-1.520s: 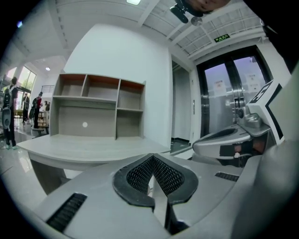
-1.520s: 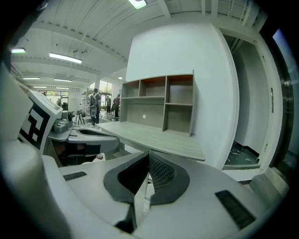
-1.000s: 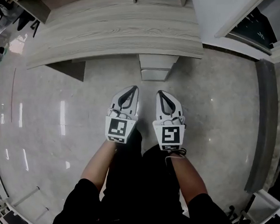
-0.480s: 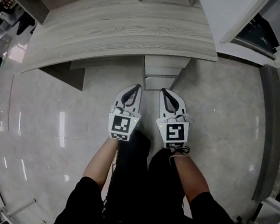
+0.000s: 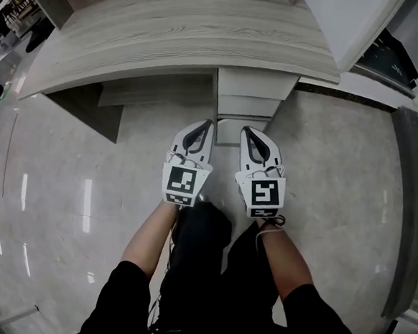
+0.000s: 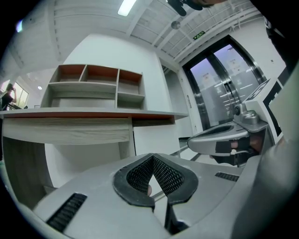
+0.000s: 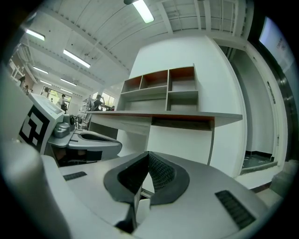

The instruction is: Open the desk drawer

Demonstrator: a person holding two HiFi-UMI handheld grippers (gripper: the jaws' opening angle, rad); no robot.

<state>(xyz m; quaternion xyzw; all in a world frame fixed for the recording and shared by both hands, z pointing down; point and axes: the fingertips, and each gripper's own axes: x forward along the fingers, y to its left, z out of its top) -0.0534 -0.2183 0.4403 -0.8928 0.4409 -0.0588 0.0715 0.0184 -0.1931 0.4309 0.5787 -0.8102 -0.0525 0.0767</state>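
Head view, steeply down: pale wood-grain table (image 5: pixel 170 36) across the top of the frame, glossy grey floor (image 5: pixel 61 210) below it. Under the table's right end, set back from the front edge, the drawer stack (image 5: pixel 250 94): white fronts one above another, none visibly pulled out. Just short of that stack, left gripper (image 5: pixel 207 124) and right gripper (image 5: pixel 244 131) side by side, close together but not touching. Both held level and aimed at the drawer fronts, apart from them. On the back of each, a marker cube (image 5: pixel 182 185), with bare forearms (image 5: pixel 149 236) and black sleeves behind.

Left gripper view: jaws together at the tips, black ribbed pads meeting in a point, nothing between them. Beyond and above the tips, the table's front edge, with the white drawer stack under it. On the table's rear edge, a shelf unit (image 6: pixel 93 86) with open compartments. Right gripper off to the right side of this view.

Right gripper view: jaws likewise closed tip to tip, empty. Ahead, the same table edge and the white drawer stack beneath its right end. Left gripper at the left side of this view.
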